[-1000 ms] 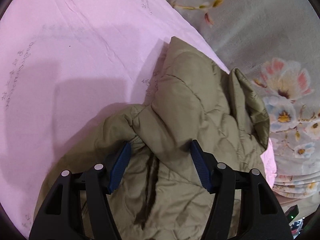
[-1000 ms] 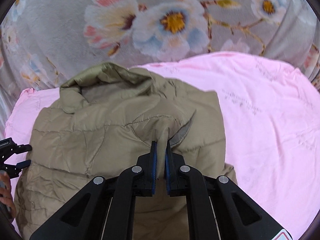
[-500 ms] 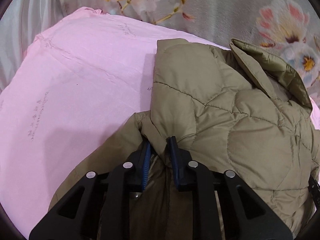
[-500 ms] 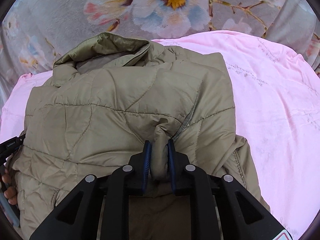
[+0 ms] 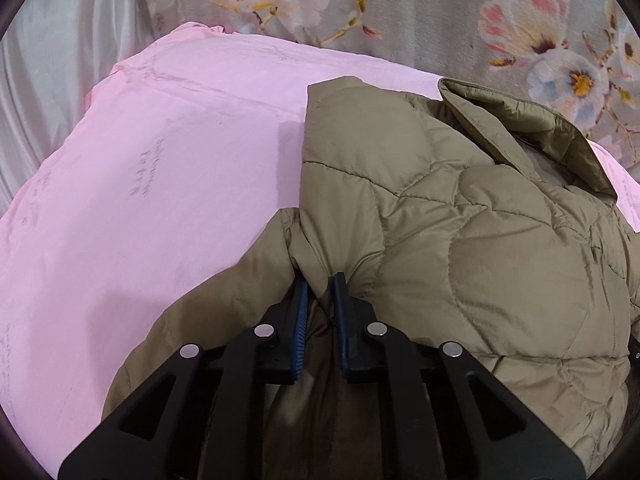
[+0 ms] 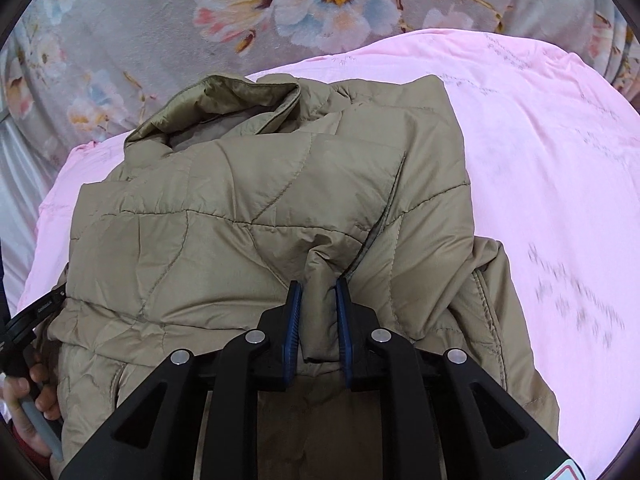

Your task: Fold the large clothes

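Note:
An olive quilted jacket [image 5: 480,248] lies on a pink sheet [image 5: 160,184], collar toward the far side. My left gripper [image 5: 320,280] is shut on a pinch of the jacket's left edge. In the right wrist view the same jacket [image 6: 240,208] fills the middle, its collar [image 6: 224,100] at the far end. My right gripper [image 6: 316,286] is shut on a fold of the jacket's fabric. The left hand and its gripper handle [image 6: 24,328] show at the jacket's left edge.
A grey floral blanket [image 6: 280,8] lies beyond the pink sheet [image 6: 560,160]. Shiny silver fabric [image 5: 48,60] hangs at the far left. Bare pink sheet lies left of the jacket in the left wrist view and right of it in the right wrist view.
My left gripper went from open around the fabric to shut on it. Both grippers drew back toward me with the jacket, so more of it now lies spread in view.

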`<action>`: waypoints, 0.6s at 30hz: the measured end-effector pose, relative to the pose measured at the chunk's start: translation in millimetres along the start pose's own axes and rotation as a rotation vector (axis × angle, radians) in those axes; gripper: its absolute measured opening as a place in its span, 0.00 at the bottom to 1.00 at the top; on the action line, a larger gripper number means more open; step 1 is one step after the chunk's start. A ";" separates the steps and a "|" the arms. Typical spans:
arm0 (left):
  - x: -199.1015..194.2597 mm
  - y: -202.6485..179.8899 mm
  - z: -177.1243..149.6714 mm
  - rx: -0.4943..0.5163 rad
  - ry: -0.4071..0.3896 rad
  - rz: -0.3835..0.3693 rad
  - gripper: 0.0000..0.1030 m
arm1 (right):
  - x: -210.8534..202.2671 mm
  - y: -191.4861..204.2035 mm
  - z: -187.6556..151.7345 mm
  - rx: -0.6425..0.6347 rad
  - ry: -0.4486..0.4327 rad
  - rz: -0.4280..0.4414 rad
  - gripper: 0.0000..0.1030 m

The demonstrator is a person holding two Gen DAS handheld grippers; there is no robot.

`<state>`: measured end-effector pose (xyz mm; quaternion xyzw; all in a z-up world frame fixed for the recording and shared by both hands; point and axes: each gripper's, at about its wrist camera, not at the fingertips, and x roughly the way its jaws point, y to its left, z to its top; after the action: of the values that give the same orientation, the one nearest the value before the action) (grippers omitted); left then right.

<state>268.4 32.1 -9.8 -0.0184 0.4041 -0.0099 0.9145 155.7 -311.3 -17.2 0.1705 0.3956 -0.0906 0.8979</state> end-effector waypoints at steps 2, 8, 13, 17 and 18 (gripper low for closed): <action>-8.5 6.2 -6.1 -0.014 -0.006 -0.019 0.12 | -6.6 -0.3 -6.2 -0.001 0.000 0.010 0.17; -57.9 18.2 11.4 -0.006 -0.096 -0.029 0.15 | -50.9 -11.1 13.1 0.055 -0.049 0.014 0.34; -90.7 -20.7 49.7 0.063 -0.123 -0.086 0.23 | -72.1 21.5 40.4 0.012 -0.095 0.046 0.34; -61.9 -86.0 54.5 0.184 -0.019 -0.133 0.24 | -42.7 80.3 48.4 -0.121 -0.050 0.067 0.34; -50.0 -97.7 49.9 0.203 0.003 -0.127 0.24 | -33.1 92.4 46.9 -0.146 -0.035 0.062 0.34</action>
<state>271.3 -62.6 64.8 0.0490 0.4003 -0.1086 0.9086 192.9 -242.6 58.5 0.1149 0.3800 -0.0364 0.9171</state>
